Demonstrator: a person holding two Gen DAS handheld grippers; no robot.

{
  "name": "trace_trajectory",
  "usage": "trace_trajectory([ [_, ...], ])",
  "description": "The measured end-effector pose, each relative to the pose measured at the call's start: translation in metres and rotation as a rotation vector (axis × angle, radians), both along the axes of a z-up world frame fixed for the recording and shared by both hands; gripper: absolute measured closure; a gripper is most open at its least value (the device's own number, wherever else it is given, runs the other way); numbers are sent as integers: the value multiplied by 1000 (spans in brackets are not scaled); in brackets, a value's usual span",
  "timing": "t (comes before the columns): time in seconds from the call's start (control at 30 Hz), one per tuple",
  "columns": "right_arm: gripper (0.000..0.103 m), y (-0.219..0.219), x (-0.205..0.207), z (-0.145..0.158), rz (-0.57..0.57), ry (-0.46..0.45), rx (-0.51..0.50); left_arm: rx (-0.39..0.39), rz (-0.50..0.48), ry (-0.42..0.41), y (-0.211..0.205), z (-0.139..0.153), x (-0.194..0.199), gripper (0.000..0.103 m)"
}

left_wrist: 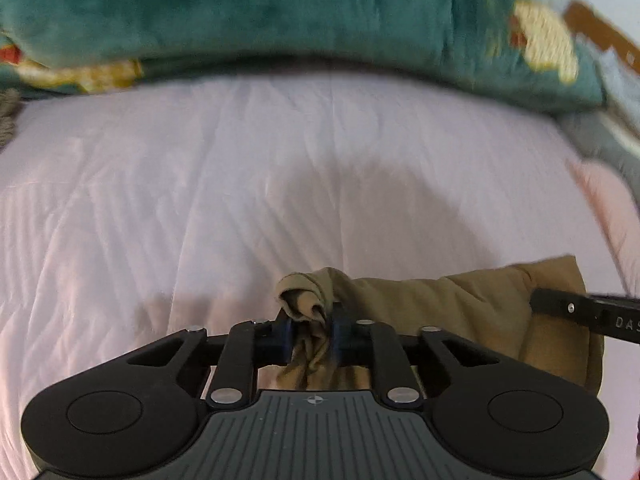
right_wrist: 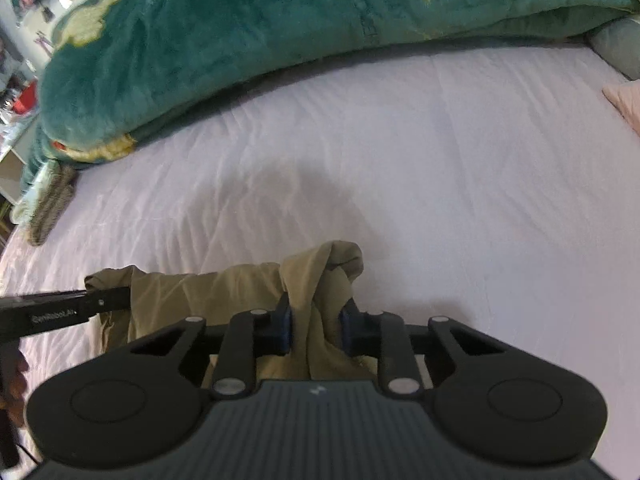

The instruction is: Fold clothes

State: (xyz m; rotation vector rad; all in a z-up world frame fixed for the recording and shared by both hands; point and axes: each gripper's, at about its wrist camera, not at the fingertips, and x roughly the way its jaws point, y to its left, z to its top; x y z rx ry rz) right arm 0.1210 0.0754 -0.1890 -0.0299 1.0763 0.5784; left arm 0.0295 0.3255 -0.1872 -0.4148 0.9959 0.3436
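Observation:
An olive-tan garment [left_wrist: 460, 304] hangs stretched between both grippers above the pale pink bed sheet [left_wrist: 200, 200]. My left gripper [left_wrist: 312, 330] is shut on one bunched corner of it. In the right wrist view my right gripper [right_wrist: 316, 330] is shut on the other bunched corner of the garment [right_wrist: 208, 296]. The right gripper's black finger [left_wrist: 568, 308] shows at the right edge of the left wrist view, and the left gripper's finger [right_wrist: 100, 302] shows at the left of the right wrist view. The cloth below the jaws is hidden by the gripper bodies.
A thick teal blanket [left_wrist: 260, 12] with yellow patterns lies along the far side of the bed, also seen as the blanket [right_wrist: 240, 40] in the right wrist view. A pink pillow [right_wrist: 624, 100] sits at the far right. A knitted grey-brown item [right_wrist: 52, 208] lies at the left edge.

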Motion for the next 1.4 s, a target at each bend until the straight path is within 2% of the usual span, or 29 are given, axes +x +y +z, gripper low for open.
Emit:
trace_trajectory([
  [0.07, 69, 6, 10, -13, -20, 31, -61, -15, 10, 63, 8, -7, 6, 73],
  [0.13, 61, 4, 13, -15, -38, 50, -90, -13, 52, 51, 10, -1, 0, 71],
  [0.2, 56, -8, 4, -5, -44, 54, -83, 37, 104, 22, 7, 15, -18, 56],
  [0.27, 41, -20, -6, 5, -51, 59, -76, 53, 163, 29, 1, 29, -38, 43],
  [0.37, 33, -38, -20, 19, -59, 73, -65, -8, 203, 33, -16, 39, -70, 41],
  [0.53, 32, -41, -58, -8, -33, 233, -81, -85, 170, 147, -57, 18, -95, 40],
  [0.63, 32, -34, -70, -20, -35, 269, -86, -133, 186, 188, -67, 2, -101, 40],
  [0.73, 33, -31, -72, -29, -68, 290, -70, -134, 216, 215, -68, -8, -102, 40],
  [0.8, 36, -30, -71, -32, -85, 306, -45, -144, 228, 202, -68, -10, -104, 40],
  [0.83, 43, -30, -70, -32, -85, 309, -27, -139, 219, 187, -70, -10, -103, 41],
  [0.87, 57, -30, -68, -31, -84, 304, -17, -132, 203, 170, -71, -9, -102, 44],
  [0.9, 65, -30, -67, -31, -82, 298, -7, -124, 181, 150, -73, -7, -99, 50],
  [0.93, 80, -30, -67, -28, -76, 289, 0, -115, 160, 124, -75, -4, -98, 56],
  [0.97, 92, -30, -66, -26, -69, 279, 7, -109, 142, 97, -77, 0, -98, 71],
  [1.0, 92, -31, -66, -23, -62, 270, 14, -107, 130, 85, -79, 4, -97, 83],
  [1.07, 94, -31, -66, -18, -49, 252, 28, -103, 116, 74, -81, 8, -96, 90],
  [1.2, 94, -32, -66, -9, -23, 215, 56, -114, 91, 46, -81, 10, -94, 94],
  [1.4, 94, -31, -61, 15, 9, 132, 131, -152, 23, -89, -71, 25, -91, 95],
])
